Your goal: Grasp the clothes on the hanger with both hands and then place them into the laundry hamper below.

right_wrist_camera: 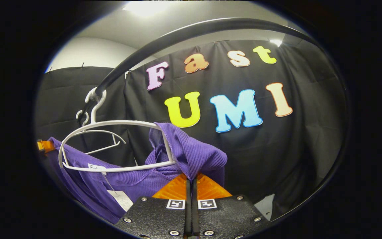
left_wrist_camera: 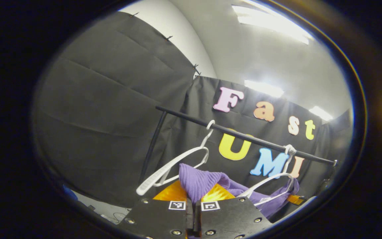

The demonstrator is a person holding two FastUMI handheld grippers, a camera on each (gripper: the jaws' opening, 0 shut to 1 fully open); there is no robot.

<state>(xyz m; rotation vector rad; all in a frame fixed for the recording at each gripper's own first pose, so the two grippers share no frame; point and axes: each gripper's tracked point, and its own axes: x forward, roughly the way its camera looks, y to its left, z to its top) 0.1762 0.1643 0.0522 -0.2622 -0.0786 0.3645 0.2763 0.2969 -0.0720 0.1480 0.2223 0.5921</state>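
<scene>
A purple ribbed garment [right_wrist_camera: 191, 154] hangs half off a white hanger [right_wrist_camera: 118, 123] on the black rail [right_wrist_camera: 177, 35]. My right gripper [right_wrist_camera: 192, 177] is shut on a bunched fold of its shoulder, with cloth draped over the orange fingers [right_wrist_camera: 177, 189]. In the left gripper view, my left gripper [left_wrist_camera: 193, 196] is shut on the other shoulder of the purple garment [left_wrist_camera: 201, 181], which rises in a fold between the orange fingers [left_wrist_camera: 172, 193]. The garment trails right across the white hanger [left_wrist_camera: 270, 181]. The black rail [left_wrist_camera: 244, 135] runs above it.
An empty second white hanger [left_wrist_camera: 174, 164] hooks the rail to the left, and I see it as the rear hanger [right_wrist_camera: 104, 134] in the right gripper view. A paper tag [right_wrist_camera: 121, 199] dangles from the neckline. The rail's upright post [left_wrist_camera: 153, 146] stands at left.
</scene>
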